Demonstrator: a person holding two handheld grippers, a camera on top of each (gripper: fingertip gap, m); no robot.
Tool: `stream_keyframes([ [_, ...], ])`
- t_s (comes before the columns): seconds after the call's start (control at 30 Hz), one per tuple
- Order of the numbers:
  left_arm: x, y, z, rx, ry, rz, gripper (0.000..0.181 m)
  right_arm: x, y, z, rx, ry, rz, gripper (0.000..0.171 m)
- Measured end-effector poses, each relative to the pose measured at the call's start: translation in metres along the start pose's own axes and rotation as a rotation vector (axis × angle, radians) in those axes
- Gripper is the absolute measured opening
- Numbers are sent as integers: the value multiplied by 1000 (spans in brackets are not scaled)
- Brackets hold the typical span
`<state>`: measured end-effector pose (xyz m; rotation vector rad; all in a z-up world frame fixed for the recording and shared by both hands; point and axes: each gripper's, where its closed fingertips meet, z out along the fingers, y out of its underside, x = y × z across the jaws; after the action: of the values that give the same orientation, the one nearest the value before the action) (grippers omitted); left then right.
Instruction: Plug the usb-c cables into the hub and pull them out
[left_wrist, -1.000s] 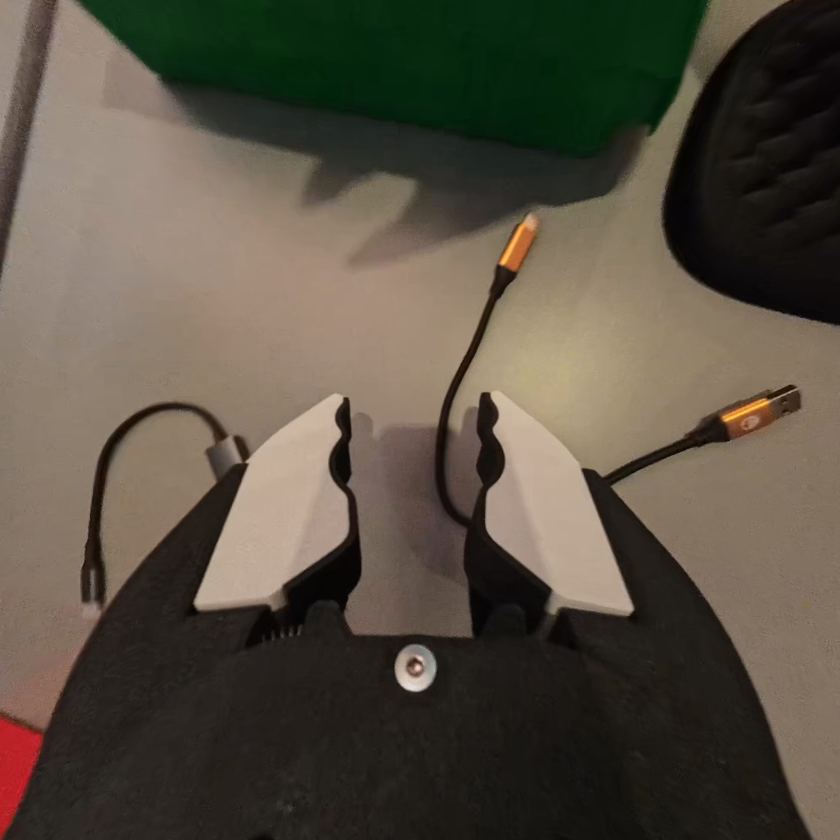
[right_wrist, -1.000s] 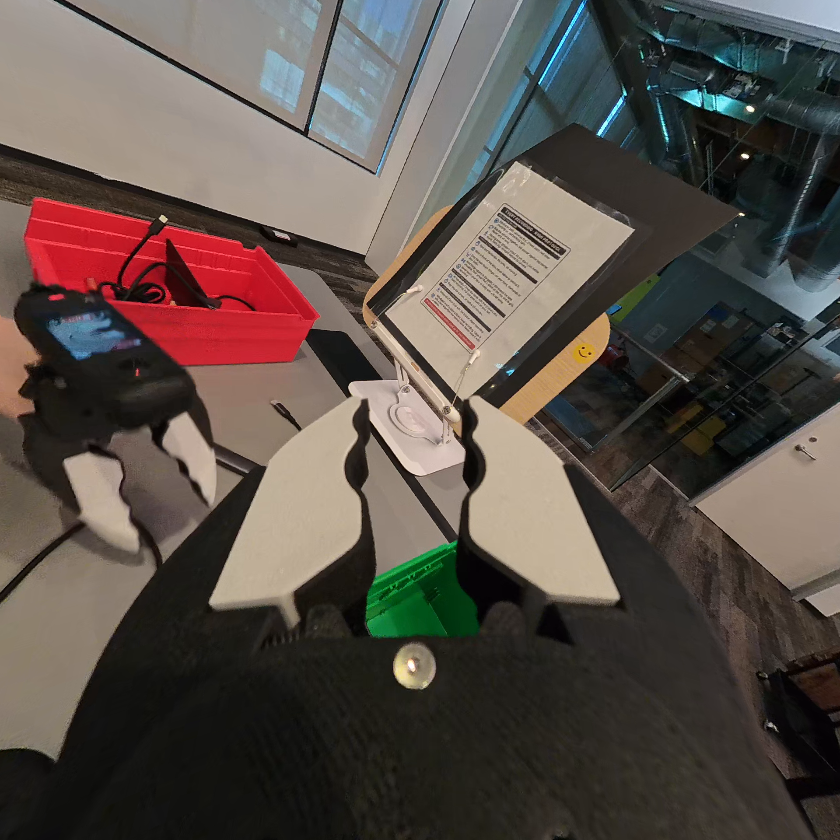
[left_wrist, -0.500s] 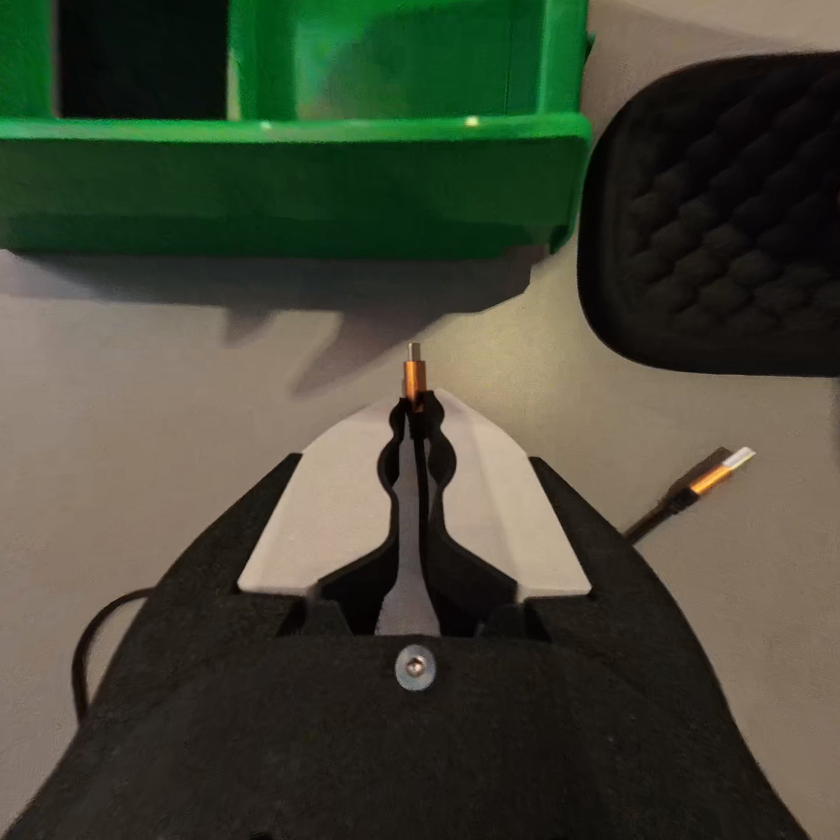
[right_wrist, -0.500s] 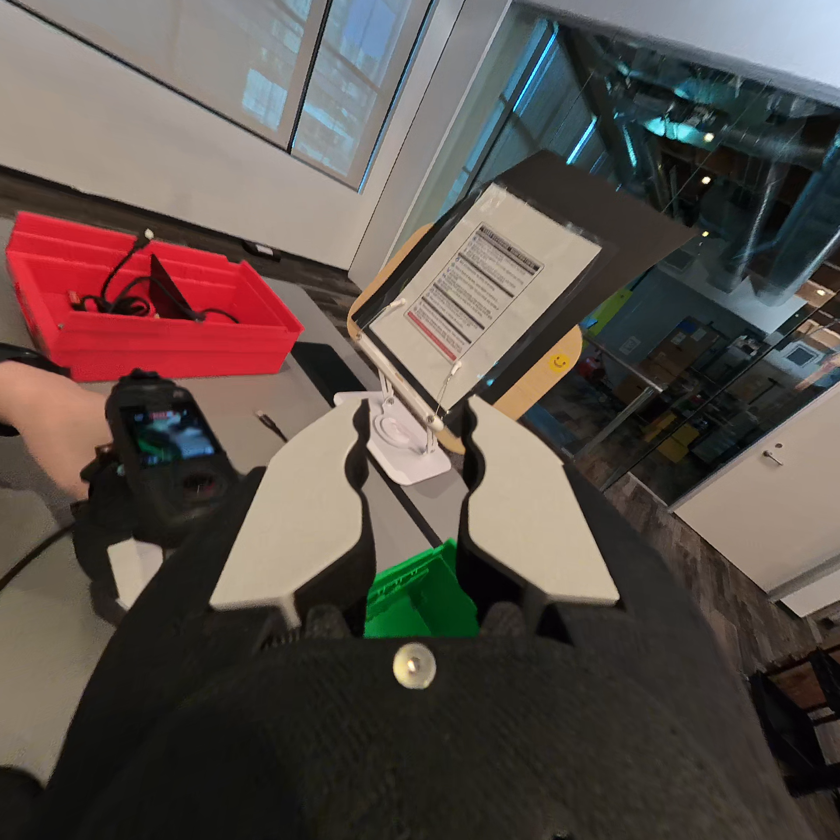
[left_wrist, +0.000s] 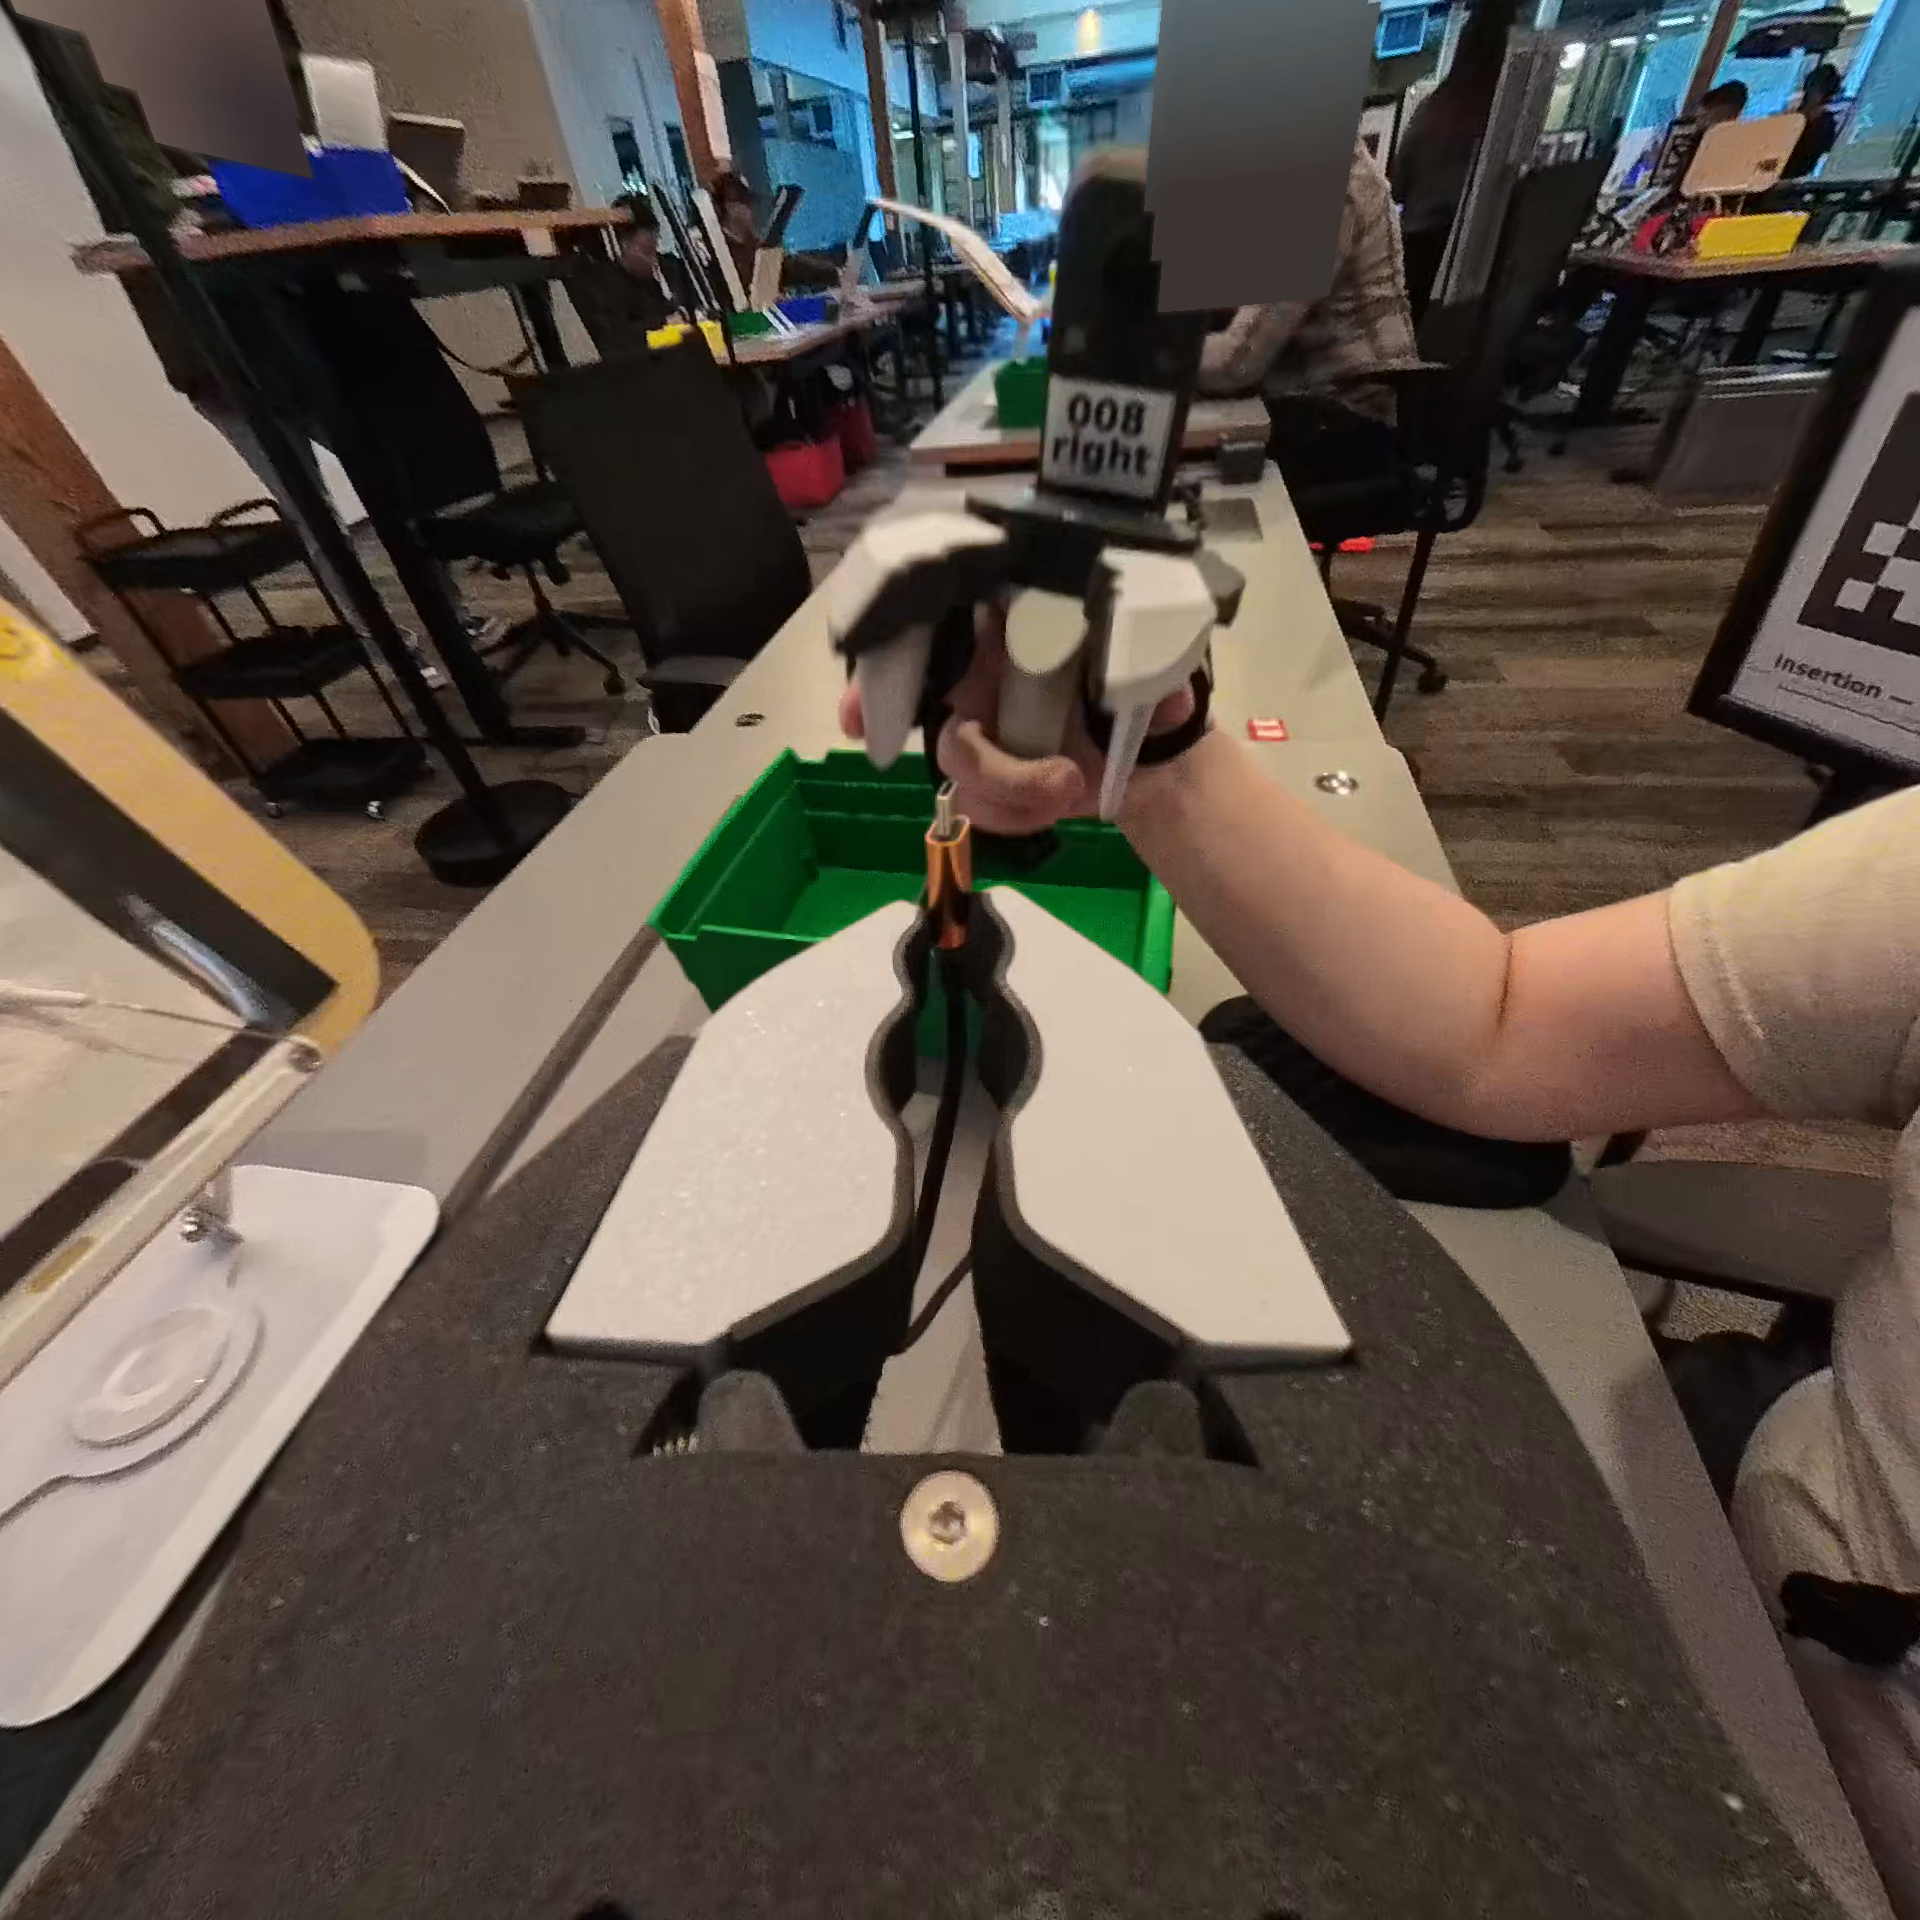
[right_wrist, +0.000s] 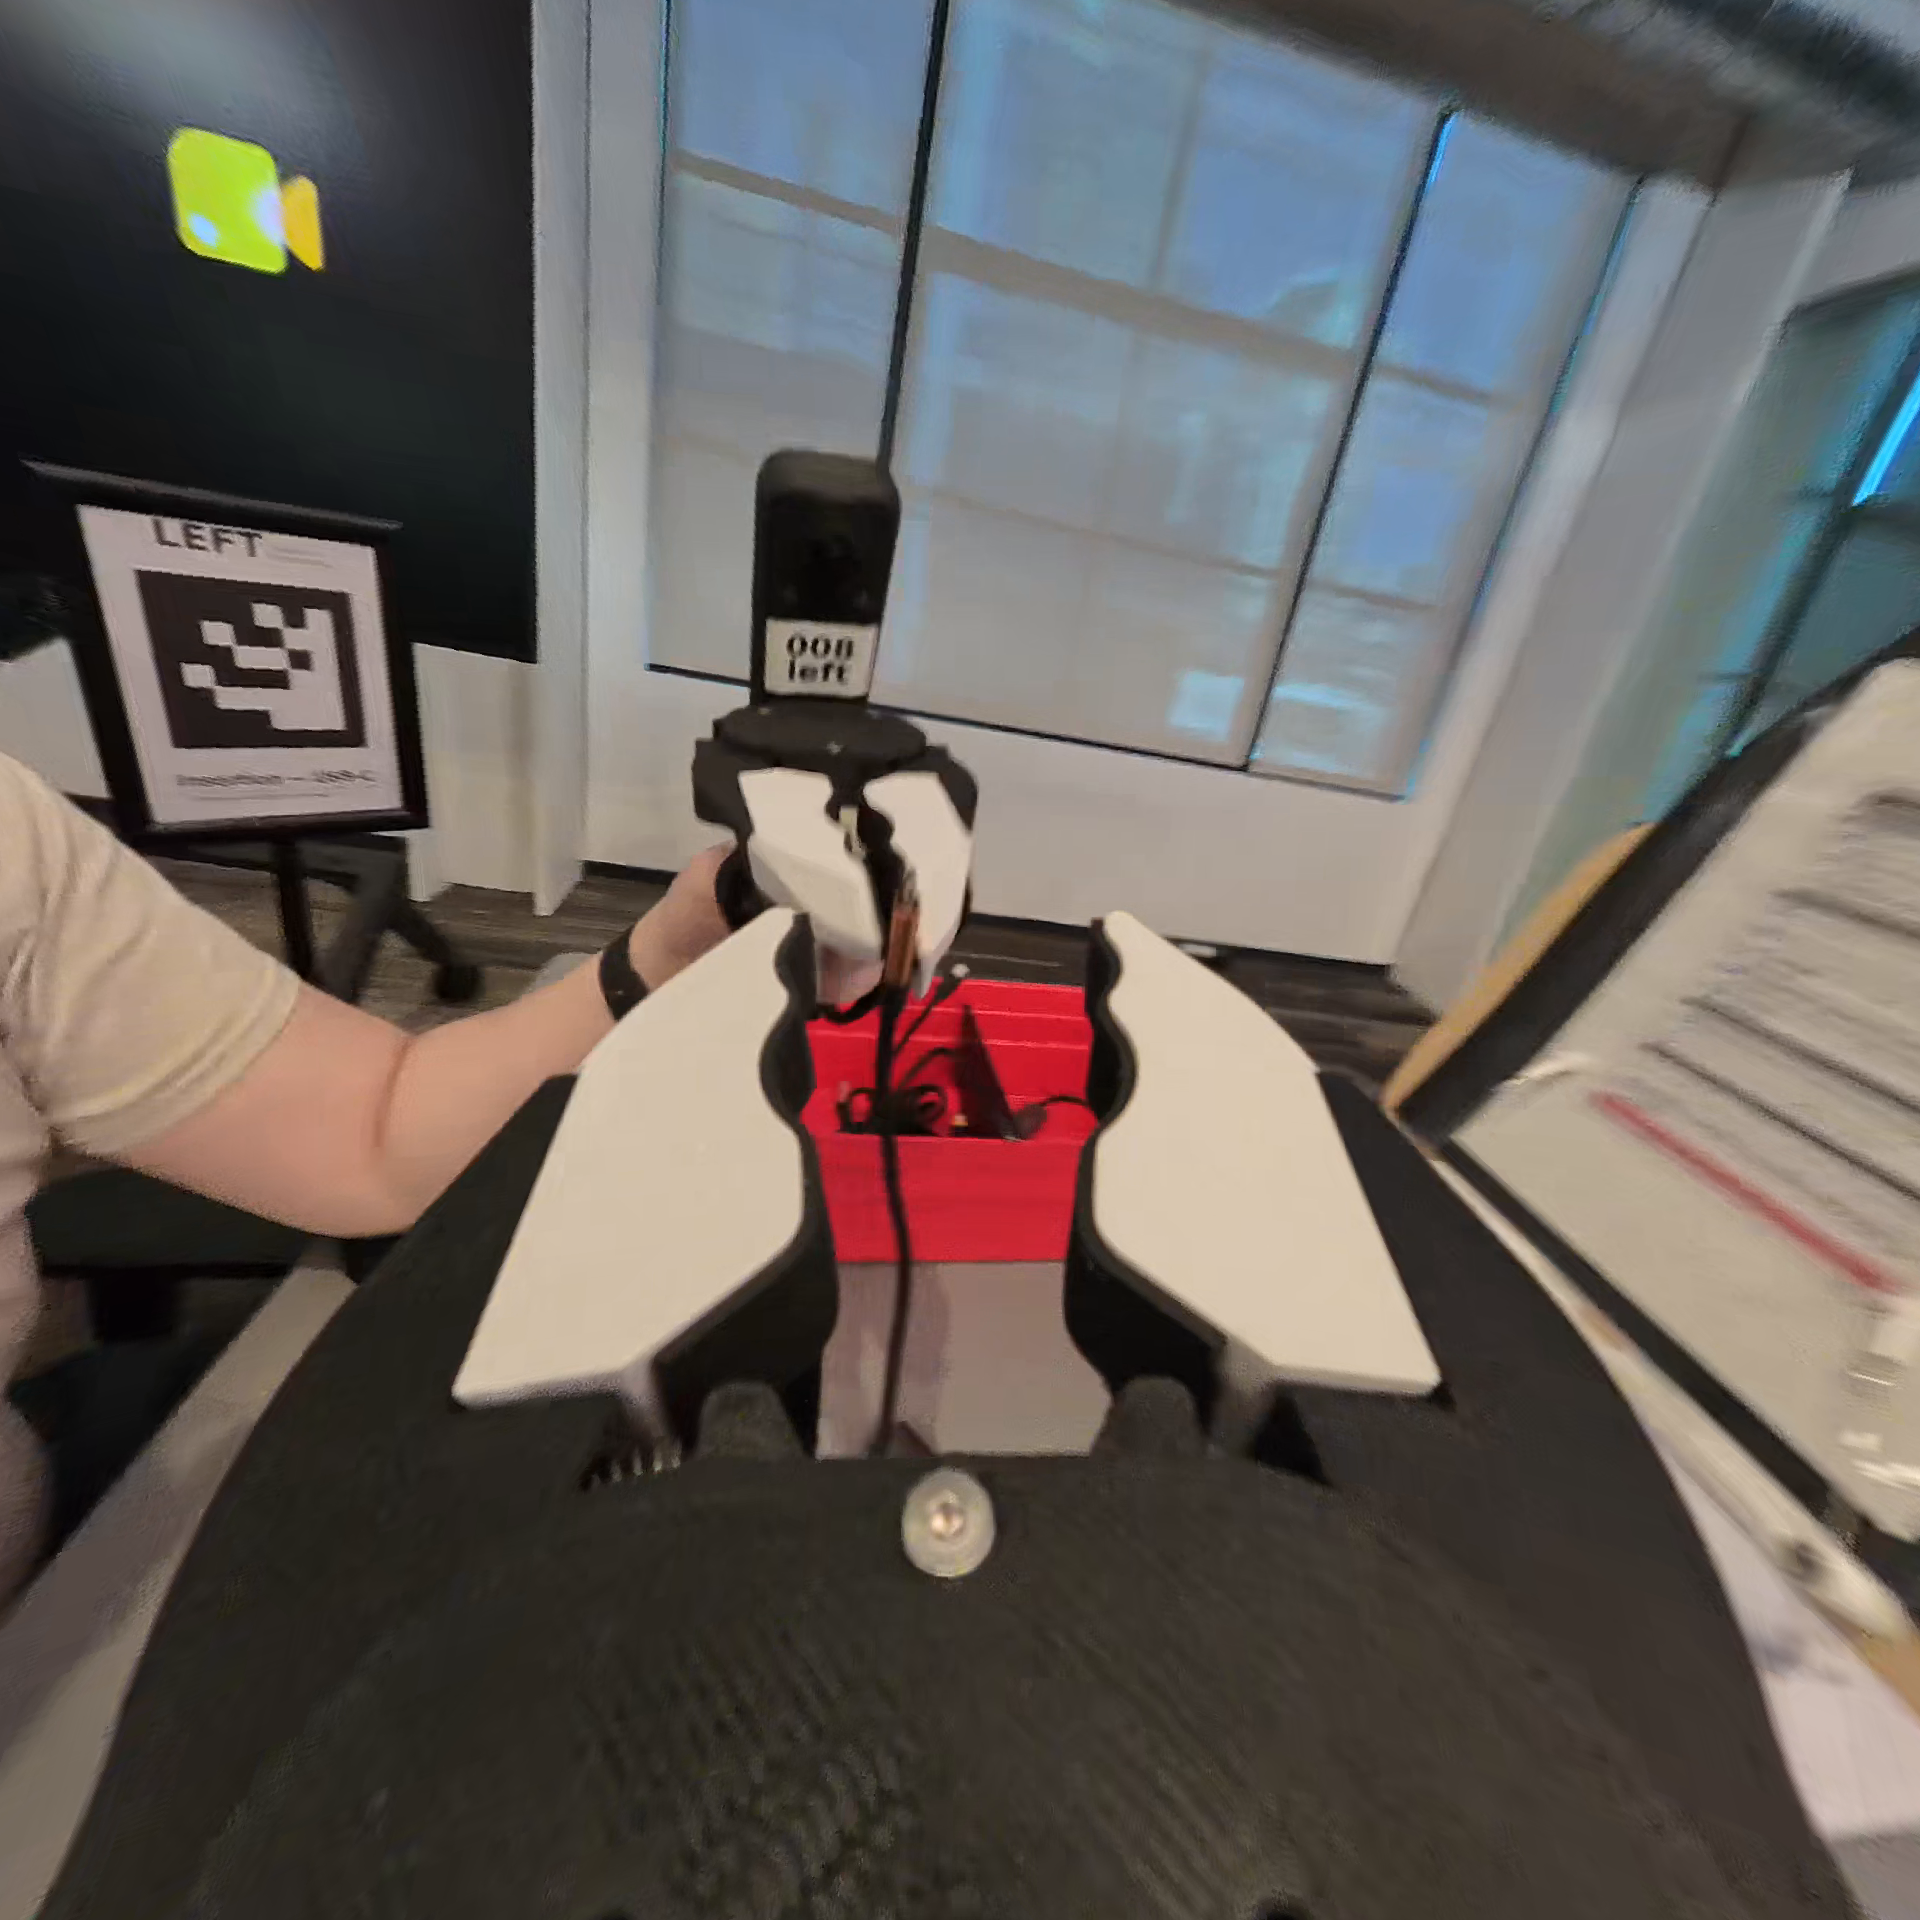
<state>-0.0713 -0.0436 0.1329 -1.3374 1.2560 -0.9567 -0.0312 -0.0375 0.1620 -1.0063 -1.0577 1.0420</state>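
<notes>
My left gripper (left_wrist: 951, 920) is shut on the orange-sleeved USB-C plug (left_wrist: 948, 883) of a black cable and holds it in the air, metal tip pointing forward. The cable (left_wrist: 935, 1143) runs back between the fingers. My right gripper (right_wrist: 948, 935) is open and empty. The two grippers face each other above the table. The right gripper (left_wrist: 997, 774) shows ahead in the left wrist view, held by a hand. The left gripper (right_wrist: 883, 935) with the plug (right_wrist: 902, 940) shows in the right wrist view, its cable (right_wrist: 894, 1195) hanging down. No hub is in view.
A green bin (left_wrist: 821, 894) stands beyond the left gripper, with a black padded case (left_wrist: 1382, 1132) to its right. A red bin (right_wrist: 945, 1195) holding cables stands beyond the right gripper. A document stand (left_wrist: 156, 1039) on a white base (left_wrist: 208, 1351) and a marker sign (right_wrist: 255, 665) flank the table. Across from one pair of fingers to the other is roughly 6 cm.
My left gripper closed on the orange plug on the table, then lifted it and tilted up to level. My right gripper swung round to face the left one.
</notes>
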Motion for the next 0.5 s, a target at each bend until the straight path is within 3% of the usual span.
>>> stream_keyframes([
  [0.13, -7, -20, -33, 83, -55, -11, 6, -14, 29, 60, -24, -46, 8, 50],
  [0.27, -6, -25, -44, 113, -36, -15, 5, -34, 36, 91, -23, -15, -125, 40],
  [0.37, -3, -30, -42, 153, 6, -45, 6, -20, 34, 93, -66, 153, -205, 7],
  [0.5, -16, -28, -43, 170, -70, -180, 27, 8, 27, 76, -174, 440, -439, 5],
])
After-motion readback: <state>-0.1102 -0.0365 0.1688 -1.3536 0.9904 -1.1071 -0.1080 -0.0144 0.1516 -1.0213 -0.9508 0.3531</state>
